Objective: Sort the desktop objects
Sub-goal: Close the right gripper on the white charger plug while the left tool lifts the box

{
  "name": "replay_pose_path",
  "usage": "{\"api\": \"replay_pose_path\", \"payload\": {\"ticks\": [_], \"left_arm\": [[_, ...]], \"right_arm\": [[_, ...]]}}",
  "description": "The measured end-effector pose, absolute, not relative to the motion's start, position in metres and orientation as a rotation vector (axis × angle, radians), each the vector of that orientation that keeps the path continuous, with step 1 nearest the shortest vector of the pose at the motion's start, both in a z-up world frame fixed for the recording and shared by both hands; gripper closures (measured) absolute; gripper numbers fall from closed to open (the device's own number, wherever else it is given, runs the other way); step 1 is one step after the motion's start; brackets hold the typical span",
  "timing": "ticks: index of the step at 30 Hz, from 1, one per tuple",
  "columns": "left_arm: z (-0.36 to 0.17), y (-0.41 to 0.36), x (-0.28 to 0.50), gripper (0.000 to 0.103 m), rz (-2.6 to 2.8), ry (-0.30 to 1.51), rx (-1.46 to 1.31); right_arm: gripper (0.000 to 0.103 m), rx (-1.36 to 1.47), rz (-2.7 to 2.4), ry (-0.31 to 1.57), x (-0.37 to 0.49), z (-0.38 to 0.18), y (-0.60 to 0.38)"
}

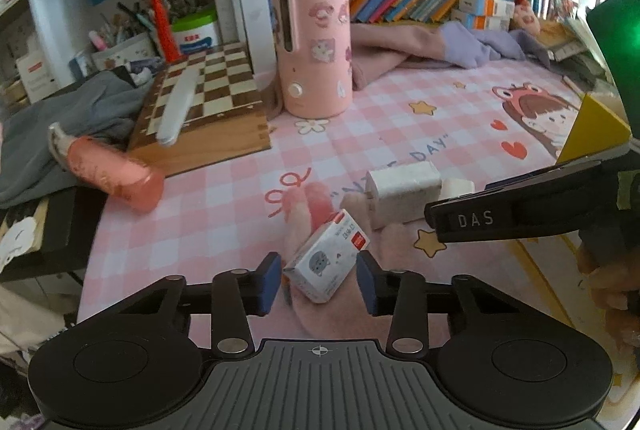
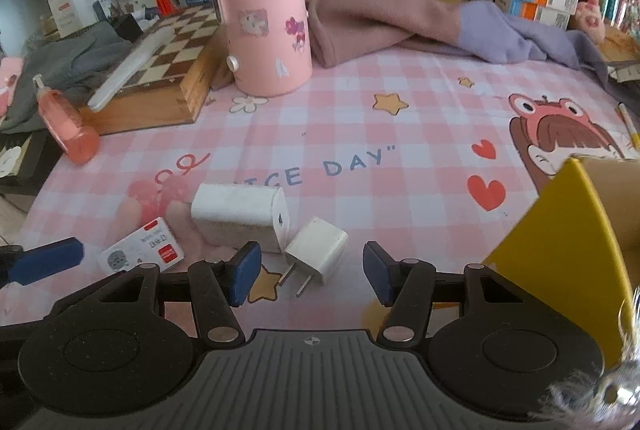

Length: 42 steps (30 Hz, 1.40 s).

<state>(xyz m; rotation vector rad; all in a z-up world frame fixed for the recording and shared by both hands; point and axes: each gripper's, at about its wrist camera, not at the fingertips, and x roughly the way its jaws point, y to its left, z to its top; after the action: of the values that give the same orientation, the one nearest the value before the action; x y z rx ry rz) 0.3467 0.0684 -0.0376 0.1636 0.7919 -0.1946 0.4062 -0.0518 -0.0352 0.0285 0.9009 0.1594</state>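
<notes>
The left gripper is seen low over the pink checked mat that covers the worktop. A small white staple box with a red label lies tilted on the mat between its blue-padded fingers. The left pad is just beside the box's corner, perhaps touching, and a gap is seen at the right pad, so the box is not gripped and the fingers stand partly open.

The right gripper is held over a small white plug adapter, whose two prongs point toward the camera. Its fingers are spread wider than the adapter and clear mat is seen on both sides of it, so nothing is held. Just beside the adapter, to its left and touching or nearly so, a larger white charger block lies on its side.

A yellow box is seen at the right edge of the mat, near the right gripper. Farther back, a pink cylinder with stickers stands upright beside a wooden chessboard box, and a pink bottle lies at the mat's left edge.
</notes>
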Motion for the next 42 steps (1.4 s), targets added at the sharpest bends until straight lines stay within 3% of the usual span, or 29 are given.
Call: {"api": "replay_pose_path", "payload": {"ticks": [6,14,18,21,24,42], "left_arm": [[-0.048,0.063,0.358,0.065,-0.192,0.819,0.195],[-0.057,0.054,0.365,0.054,-0.196,0.821,0.260],[-0.059,0.051,0.368,0.054,-0.203,0.807,0.280],[-0.060,0.052,0.370,0.059,-0.206,0.793,0.287],[-0.058,0.053,0.367,0.067,-0.203,0.786,0.293],[-0.011,0.083,0.304,0.071,-0.181,0.711,0.110]], "right_arm": [[0.051,0.037,0.160,0.941,0.415,-0.044,-0.054],[0.051,0.000,0.174,0.934,0.418,-0.045,-0.052],[0.051,-0.019,0.182,0.932,0.418,-0.045,-0.051],[0.053,-0.034,0.180,0.928,0.417,-0.046,-0.049],[0.069,-0.055,0.188,0.917,0.417,-0.046,-0.048],[0.069,-0.051,0.245,0.856,0.371,-0.018,-0.050]]}}
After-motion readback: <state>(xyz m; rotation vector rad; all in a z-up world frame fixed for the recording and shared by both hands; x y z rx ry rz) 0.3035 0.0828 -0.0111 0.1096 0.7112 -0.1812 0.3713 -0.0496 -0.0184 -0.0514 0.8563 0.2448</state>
